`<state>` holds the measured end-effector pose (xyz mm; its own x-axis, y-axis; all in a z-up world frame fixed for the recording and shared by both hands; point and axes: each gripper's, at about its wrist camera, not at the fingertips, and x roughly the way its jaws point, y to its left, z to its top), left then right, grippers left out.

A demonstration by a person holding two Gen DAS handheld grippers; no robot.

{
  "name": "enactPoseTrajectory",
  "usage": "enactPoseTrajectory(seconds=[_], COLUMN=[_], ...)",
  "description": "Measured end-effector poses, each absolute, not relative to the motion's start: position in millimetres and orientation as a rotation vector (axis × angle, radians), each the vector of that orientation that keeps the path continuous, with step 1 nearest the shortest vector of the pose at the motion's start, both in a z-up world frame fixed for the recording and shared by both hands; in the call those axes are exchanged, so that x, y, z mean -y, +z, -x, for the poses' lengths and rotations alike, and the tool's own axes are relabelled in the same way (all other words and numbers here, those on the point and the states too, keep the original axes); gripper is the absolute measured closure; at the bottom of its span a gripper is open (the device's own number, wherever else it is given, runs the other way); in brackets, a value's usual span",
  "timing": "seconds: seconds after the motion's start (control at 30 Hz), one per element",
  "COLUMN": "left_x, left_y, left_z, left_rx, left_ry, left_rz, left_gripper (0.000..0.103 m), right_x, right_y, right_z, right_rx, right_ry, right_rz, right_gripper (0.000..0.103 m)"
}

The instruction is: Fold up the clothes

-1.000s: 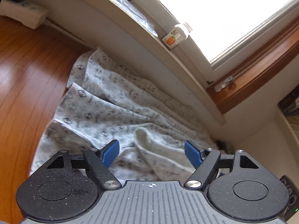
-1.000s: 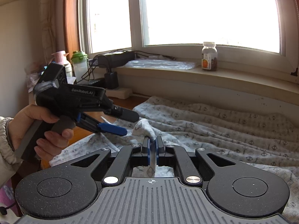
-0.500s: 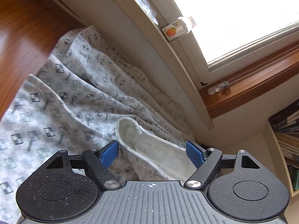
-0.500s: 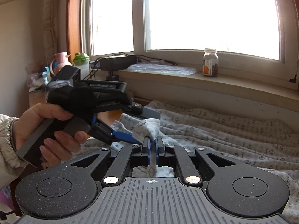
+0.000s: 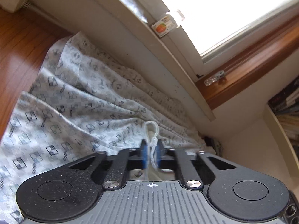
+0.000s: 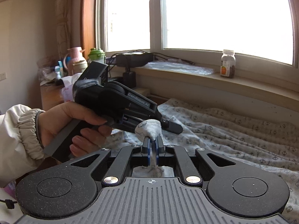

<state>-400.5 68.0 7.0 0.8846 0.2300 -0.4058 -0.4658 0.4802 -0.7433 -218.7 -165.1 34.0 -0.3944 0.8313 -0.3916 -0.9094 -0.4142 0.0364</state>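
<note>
A wide window [image 6: 226, 15] is seen overexposed by daylight, set in a pale frame with brown wood trim [image 5: 248, 69]. A deep cream sill [image 6: 205, 74] runs beneath it. On the sill, a jar [image 6: 228, 63] with an orange label, clear plastic wrap [image 6: 179, 68] and a black box with cables [image 6: 134, 59] are noted. A patterned curtain [image 6: 63, 18] hangs at the left. A wooden surface [image 5: 20, 50] is seen lower left. Cluttered bottles and a pink flask [image 6: 76, 56] stand in the corner. Stacked books [image 5: 287, 108] are visible at far right.
</note>
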Motion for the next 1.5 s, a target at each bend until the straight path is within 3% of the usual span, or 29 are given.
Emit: enactPoseTrajectory(seconds=[0.27,0.53,0.63,0.7,0.87,1.23,1.5], left_x=[-48.1,-57.4,-59.4,-58.3,-49.9,-3.8,37.9], left_y=[47.8,28.0,23.4,27.4,46.2,56.8,35.5], left_z=[431.4,443.8,442.5,443.5,428.3,273.3,163.7], left_rx=[-0.238,-0.300,-0.360,-0.351,-0.337,-0.485,-0.595], left_ry=[0.435,0.511,0.602,0.623,0.608,0.357,0.156], left_rz=[0.810,0.808,0.752,0.717,0.636,0.476,0.369], left_gripper=[0.095,0.094,0.067,0.039,0.027,0.026,0.039], right_x=[172.8,158.0,155.7,157.7,175.4,263.3,322.0], right_y=[43.9,25.2,14.7,12.3,15.1,19.5,19.0], right_z=[248.3,269.2,265.7,255.1,207.0,25.9,-43.3], right_rx=[-0.259,-0.288,-0.316,-0.325,-0.321,-0.327,-0.338], right_ry=[2.058,2.083,2.070,2.047,1.952,1.539,1.413], right_rz=[0.381,0.441,0.468,0.473,0.472,0.497,0.525], right_gripper=[0.096,0.094,0.085,0.081,0.069,0.068,0.063])
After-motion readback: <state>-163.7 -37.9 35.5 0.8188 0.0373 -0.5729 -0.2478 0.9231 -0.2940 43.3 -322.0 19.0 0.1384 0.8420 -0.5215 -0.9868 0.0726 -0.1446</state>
